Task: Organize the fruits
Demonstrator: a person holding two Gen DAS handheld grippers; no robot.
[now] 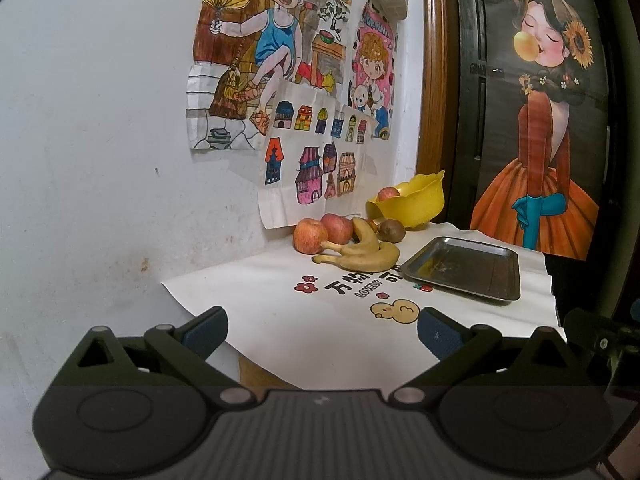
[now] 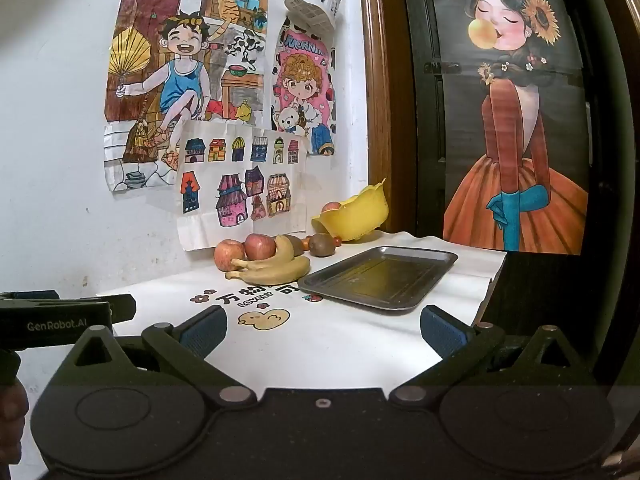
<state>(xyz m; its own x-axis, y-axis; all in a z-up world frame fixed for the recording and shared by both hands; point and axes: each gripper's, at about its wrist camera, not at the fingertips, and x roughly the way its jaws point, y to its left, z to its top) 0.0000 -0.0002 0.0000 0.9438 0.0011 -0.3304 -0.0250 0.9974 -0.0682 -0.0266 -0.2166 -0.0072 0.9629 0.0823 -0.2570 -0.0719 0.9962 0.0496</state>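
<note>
Two red apples (image 1: pixel 310 236) (image 2: pixel 260 246) lie by the wall, with a bunch of bananas (image 1: pixel 362 254) (image 2: pixel 272 268) in front of them and a brown kiwi (image 1: pixel 391 230) (image 2: pixel 322 245) to the right. A yellow bowl (image 1: pixel 416 202) (image 2: pixel 358 216) tilts against the corner with another apple (image 1: pixel 388 193) inside. An empty metal tray (image 1: pixel 464 268) (image 2: pixel 380 276) sits right of the fruit. My left gripper (image 1: pixel 322 334) and right gripper (image 2: pixel 324 330) both hover open over the table's near edge, well short of the fruit, holding nothing.
A white cloth (image 1: pixel 320 320) with printed cartoons covers the small table. Drawings hang on the wall (image 1: pixel 100 120) at left and behind. A dark door with a poster (image 2: pixel 516 140) stands at right. The left gripper's body (image 2: pixel 52 322) shows at the left edge.
</note>
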